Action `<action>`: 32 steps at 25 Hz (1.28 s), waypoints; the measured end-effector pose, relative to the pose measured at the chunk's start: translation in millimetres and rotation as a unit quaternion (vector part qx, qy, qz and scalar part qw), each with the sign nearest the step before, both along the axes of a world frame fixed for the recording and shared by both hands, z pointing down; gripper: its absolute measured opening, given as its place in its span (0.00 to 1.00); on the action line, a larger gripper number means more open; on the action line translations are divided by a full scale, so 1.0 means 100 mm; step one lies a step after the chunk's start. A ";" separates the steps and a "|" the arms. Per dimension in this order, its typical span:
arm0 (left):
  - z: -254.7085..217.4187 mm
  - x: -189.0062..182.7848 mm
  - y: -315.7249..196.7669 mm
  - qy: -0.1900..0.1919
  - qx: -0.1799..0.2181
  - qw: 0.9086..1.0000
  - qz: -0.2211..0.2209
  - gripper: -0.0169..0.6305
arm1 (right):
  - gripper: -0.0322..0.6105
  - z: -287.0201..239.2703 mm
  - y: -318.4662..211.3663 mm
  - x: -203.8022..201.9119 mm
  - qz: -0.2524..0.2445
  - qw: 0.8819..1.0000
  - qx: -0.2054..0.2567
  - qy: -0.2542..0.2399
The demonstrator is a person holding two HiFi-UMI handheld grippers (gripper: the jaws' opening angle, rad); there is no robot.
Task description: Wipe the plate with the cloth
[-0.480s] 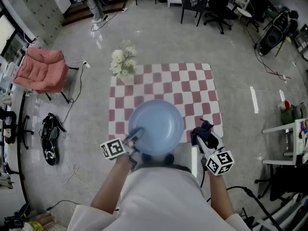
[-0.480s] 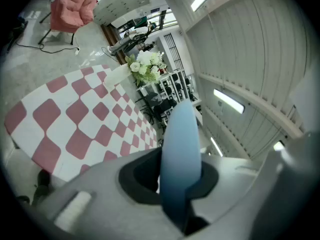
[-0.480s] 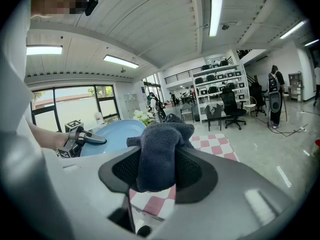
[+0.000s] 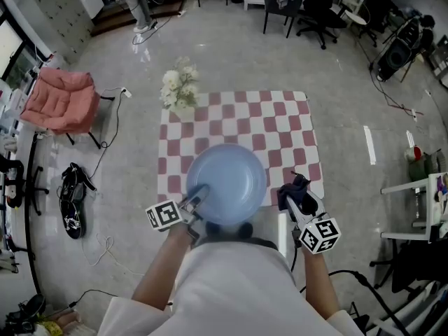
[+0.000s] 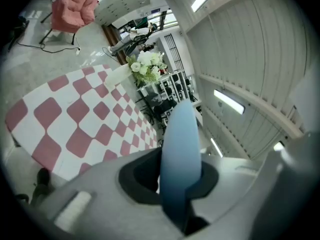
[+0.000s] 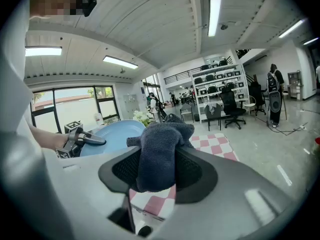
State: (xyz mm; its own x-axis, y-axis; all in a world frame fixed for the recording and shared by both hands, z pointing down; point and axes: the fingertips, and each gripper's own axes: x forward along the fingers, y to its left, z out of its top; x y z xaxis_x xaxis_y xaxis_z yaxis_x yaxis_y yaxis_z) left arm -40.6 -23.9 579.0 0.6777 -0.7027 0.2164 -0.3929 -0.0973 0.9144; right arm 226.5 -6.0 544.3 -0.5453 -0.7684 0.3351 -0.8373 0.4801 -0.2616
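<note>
The plate [image 4: 227,184], pale blue, hangs over the near edge of the red-and-white checked surface [image 4: 280,128]. My left tongs [image 4: 197,198] are clamped on its near-left rim, which runs edge-on between the jaws in the left gripper view. A bunch of white flowers [image 4: 178,89] stands at the surface's far-left corner. Just to the right of the plate and apart from it, my right tongs [image 4: 297,199] pinch a bunched dark blue cloth [image 6: 160,149], whose folds bulge above the jaws.
</note>
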 end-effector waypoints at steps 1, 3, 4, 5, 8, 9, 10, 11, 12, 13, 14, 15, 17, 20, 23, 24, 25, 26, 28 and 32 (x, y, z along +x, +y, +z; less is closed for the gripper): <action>0.00 0.00 0.00 0.000 0.001 1.000 0.000 0.11 | 0.35 0.01 0.00 0.01 0.001 1.000 -0.001 -0.001; 0.00 0.02 0.01 0.001 0.001 1.000 -0.002 0.11 | 0.35 0.03 0.02 0.04 0.003 1.000 -0.005 -0.005; 0.00 0.03 0.01 0.001 0.002 1.000 -0.002 0.11 | 0.35 0.04 0.02 0.06 0.005 1.000 -0.009 -0.007; 0.00 0.04 0.02 0.000 0.002 1.000 -0.003 0.11 | 0.35 0.06 0.03 0.08 0.007 1.000 -0.012 -0.009; 0.00 0.08 0.04 0.000 0.002 1.000 -0.006 0.11 | 0.35 0.08 0.05 0.16 0.009 1.000 -0.016 -0.013; 0.00 0.10 0.05 -0.001 0.003 1.000 -0.007 0.11 | 0.35 0.09 0.06 0.17 0.009 1.000 -0.016 -0.014; 0.00 0.11 0.06 -0.001 0.003 1.000 -0.008 0.11 | 0.35 0.09 0.07 0.19 0.008 1.000 -0.016 -0.014; 0.00 0.13 0.07 -0.001 0.003 1.000 -0.009 0.11 | 0.35 0.09 0.08 0.20 0.007 1.000 -0.015 -0.015; -0.01 0.16 0.07 -0.002 0.003 1.000 -0.010 0.11 | 0.35 0.08 0.08 0.22 0.005 1.000 -0.015 -0.016; -0.02 0.19 0.08 -0.002 0.004 1.000 -0.011 0.11 | 0.35 0.08 0.09 0.23 0.003 1.000 -0.015 -0.017; -0.03 0.22 0.09 -0.003 0.005 1.000 -0.013 0.11 | 0.35 0.07 0.09 0.25 0.000 1.000 -0.015 -0.017; -0.04 0.25 0.09 -0.003 0.007 1.000 -0.015 0.11 | 0.35 0.07 0.09 0.27 -0.004 1.000 -0.014 -0.018; -0.05 0.30 0.09 0.000 0.010 1.000 -0.025 0.11 | 0.35 0.07 0.10 0.30 -0.011 1.000 -0.014 -0.020; -0.05 0.34 0.08 0.007 0.011 0.999 -0.043 0.11 | 0.35 0.08 0.09 0.31 -0.022 0.999 -0.014 -0.022; -0.08 0.40 0.06 0.011 0.016 0.998 -0.051 0.11 | 0.35 0.10 0.07 0.32 -0.032 0.999 -0.015 -0.022; -0.08 0.42 0.06 0.010 0.018 0.998 -0.052 0.11 | 0.35 0.11 0.07 0.32 -0.035 0.999 -0.016 -0.022; -0.09 0.45 0.06 0.009 0.020 0.998 -0.052 0.11 | 0.35 0.11 0.06 0.32 -0.036 0.999 -0.017 -0.024; -0.09 0.47 0.06 0.006 0.022 0.998 -0.051 0.11 | 0.35 0.12 0.06 0.33 -0.038 0.999 -0.018 -0.026; -0.10 0.52 0.06 0.000 0.026 0.998 -0.052 0.11 | 0.35 0.13 0.04 0.35 -0.042 0.999 -0.018 -0.029; -0.11 0.59 0.06 -0.010 0.032 0.998 -0.054 0.11 | 0.35 0.14 0.03 0.33 -0.057 0.998 -0.019 -0.032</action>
State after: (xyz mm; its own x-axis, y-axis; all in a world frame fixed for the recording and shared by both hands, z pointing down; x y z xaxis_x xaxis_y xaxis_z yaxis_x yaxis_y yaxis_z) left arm 18.7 -18.4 568.1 0.5927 -0.7849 0.1806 -0.4220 -0.1117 0.8997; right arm 259.8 -2.9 558.0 -0.6497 -0.6875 0.3245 -0.7587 0.5596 -0.3334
